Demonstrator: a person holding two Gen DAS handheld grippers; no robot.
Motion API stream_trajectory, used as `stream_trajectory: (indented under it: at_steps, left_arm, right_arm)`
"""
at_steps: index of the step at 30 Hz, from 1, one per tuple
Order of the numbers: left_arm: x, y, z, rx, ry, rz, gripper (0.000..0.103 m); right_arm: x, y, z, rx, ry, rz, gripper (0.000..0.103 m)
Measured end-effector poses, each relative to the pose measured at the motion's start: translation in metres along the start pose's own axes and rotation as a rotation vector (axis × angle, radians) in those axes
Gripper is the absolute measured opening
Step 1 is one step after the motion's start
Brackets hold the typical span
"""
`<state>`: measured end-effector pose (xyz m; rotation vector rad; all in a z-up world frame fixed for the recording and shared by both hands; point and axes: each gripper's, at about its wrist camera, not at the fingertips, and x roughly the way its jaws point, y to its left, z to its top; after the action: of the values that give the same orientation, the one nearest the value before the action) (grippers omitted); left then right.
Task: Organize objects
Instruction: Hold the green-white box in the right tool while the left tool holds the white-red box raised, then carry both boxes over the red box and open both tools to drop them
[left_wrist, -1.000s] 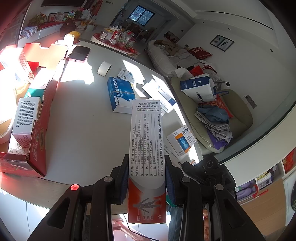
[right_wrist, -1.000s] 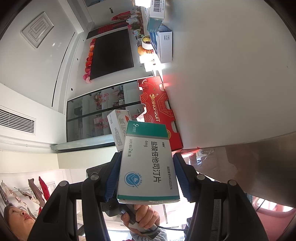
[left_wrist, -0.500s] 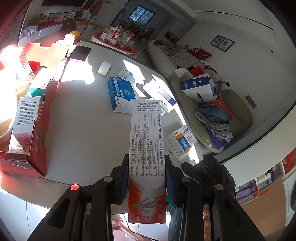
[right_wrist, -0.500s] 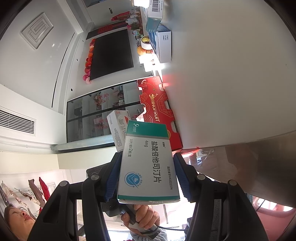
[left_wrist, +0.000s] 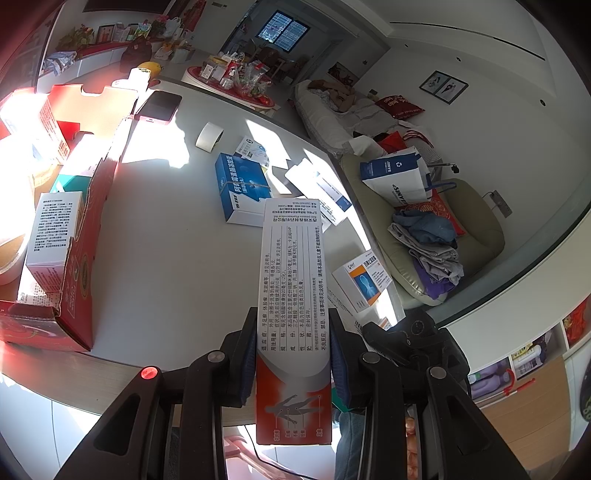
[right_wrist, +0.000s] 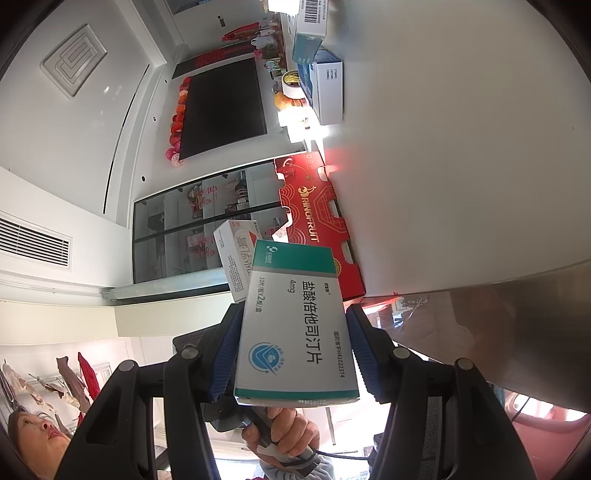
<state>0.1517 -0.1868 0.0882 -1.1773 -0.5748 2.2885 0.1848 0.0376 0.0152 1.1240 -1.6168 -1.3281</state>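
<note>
My left gripper (left_wrist: 293, 354) is shut on a long white and red medicine box (left_wrist: 291, 288), held over the near edge of the white table (left_wrist: 166, 258). A red cardboard box (left_wrist: 81, 258) at the table's left holds several medicine boxes. My right gripper (right_wrist: 291, 354) is shut on a white and green medicine box (right_wrist: 295, 325); this view is rolled sideways, so the table (right_wrist: 461, 147) fills the right side. The red cardboard box (right_wrist: 314, 221) stands beyond it, and a white and red box (right_wrist: 236, 258) shows just behind the held one.
Loose on the table lie a blue box (left_wrist: 243, 192), a white and orange box (left_wrist: 364, 284), flat white packs (left_wrist: 321, 188), a tape roll (left_wrist: 208, 136) and a phone (left_wrist: 159, 107). An armchair (left_wrist: 443, 236) piled with clothes stands right. A person's hand (right_wrist: 284, 435) grips a handle below.
</note>
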Motion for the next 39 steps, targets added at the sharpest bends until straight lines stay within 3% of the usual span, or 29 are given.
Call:
stream_trajectory:
  at_steps: [31, 39]
  left_arm:
    - [-0.005, 0.000, 0.004, 0.005, -0.012, -0.003, 0.036]
    - [-0.020, 0.005, 0.010, 0.002, -0.069, 0.020, 0.036]
  right_arm:
    - [0.001, -0.002, -0.007, 0.005, -0.002, 0.008, 0.057]
    - [0.012, 0.006, -0.007, -0.004, 0.018, 0.007, 0.057]
